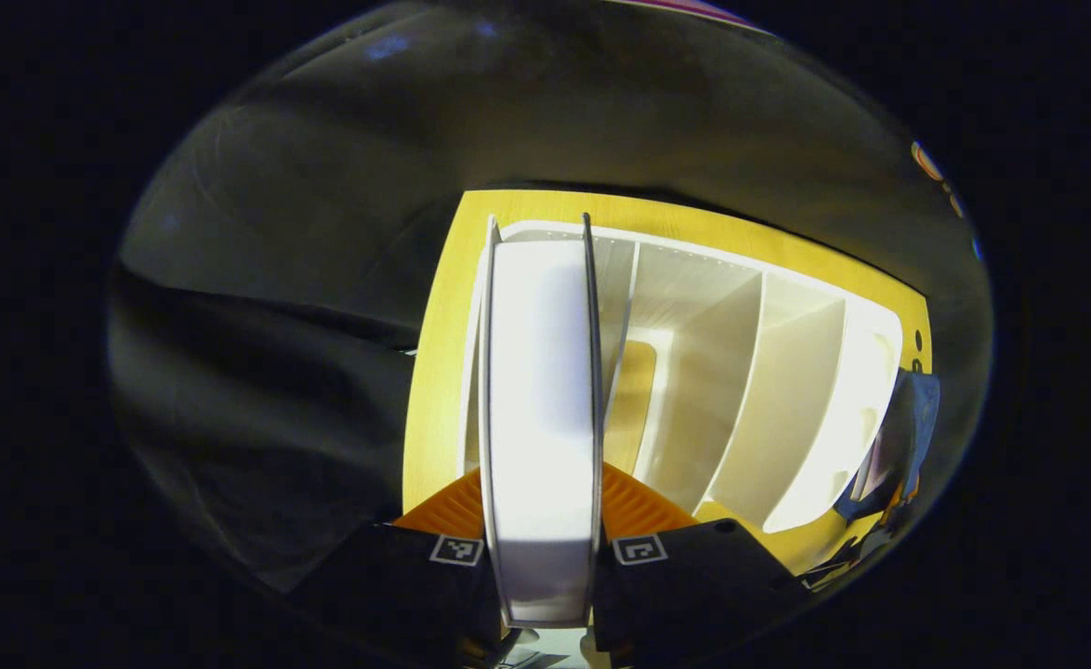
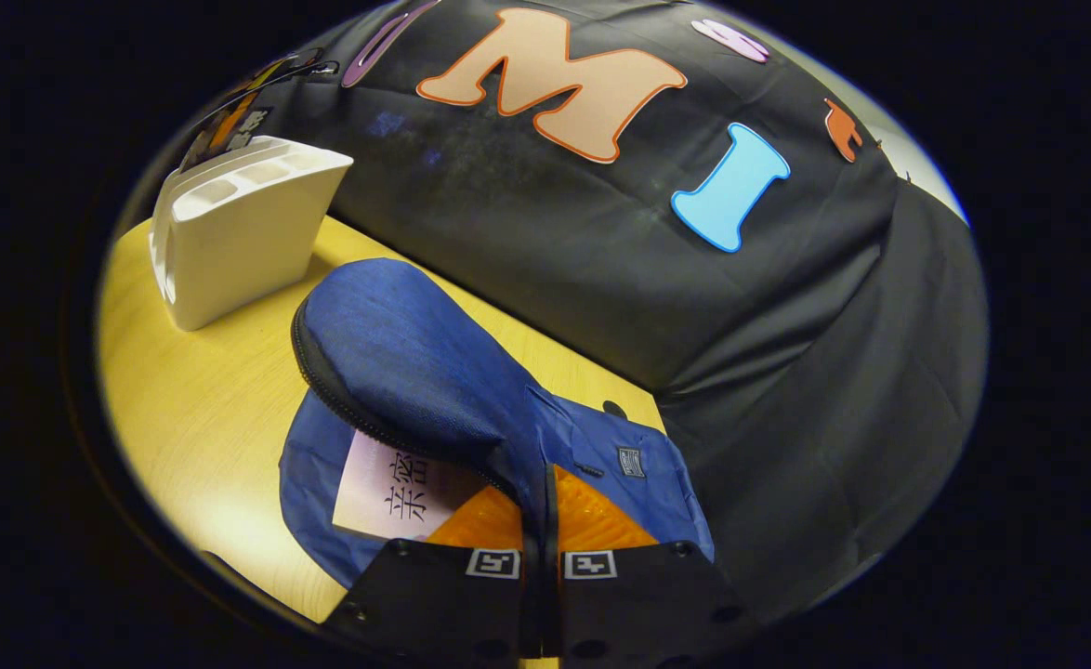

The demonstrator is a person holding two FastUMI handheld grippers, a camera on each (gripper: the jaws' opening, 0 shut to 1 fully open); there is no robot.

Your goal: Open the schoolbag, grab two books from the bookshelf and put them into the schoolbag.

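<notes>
Clamped between the left tongs [image 1: 540,548], a white-paged book [image 1: 541,409] stands edge-on in the left gripper view, both fingers pressed against its covers, with the white bookshelf [image 1: 768,390] directly beyond it on the yellow surface [image 1: 434,390]. Several of the shelf's slots look vacant, and whether the book's far end has cleared the shelf cannot be told from this angle. In the right gripper view, the right tongs [image 2: 541,562] are narrowed to a slit around the blue schoolbag's flap [image 2: 415,362], pinching its fabric and propping it up so the zipped mouth gapes. Under that raised flap lies a pale-covered book [image 2: 387,492], partly inside the schoolbag [image 2: 638,465]; the bookshelf [image 2: 239,228] stands well apart near the far edge of the surface [image 2: 202,409].

Judging from this, one book is already stowed and the second is in hand. Done well, the carry would keep the book upright and firmly squeezed, lifted fully free of the shelf walls before swinging toward the bag. The flap should be held high and steady, giving the book a wide opening to slide in alongside the first, spine or edge leading, released only once it rests inside.
</notes>
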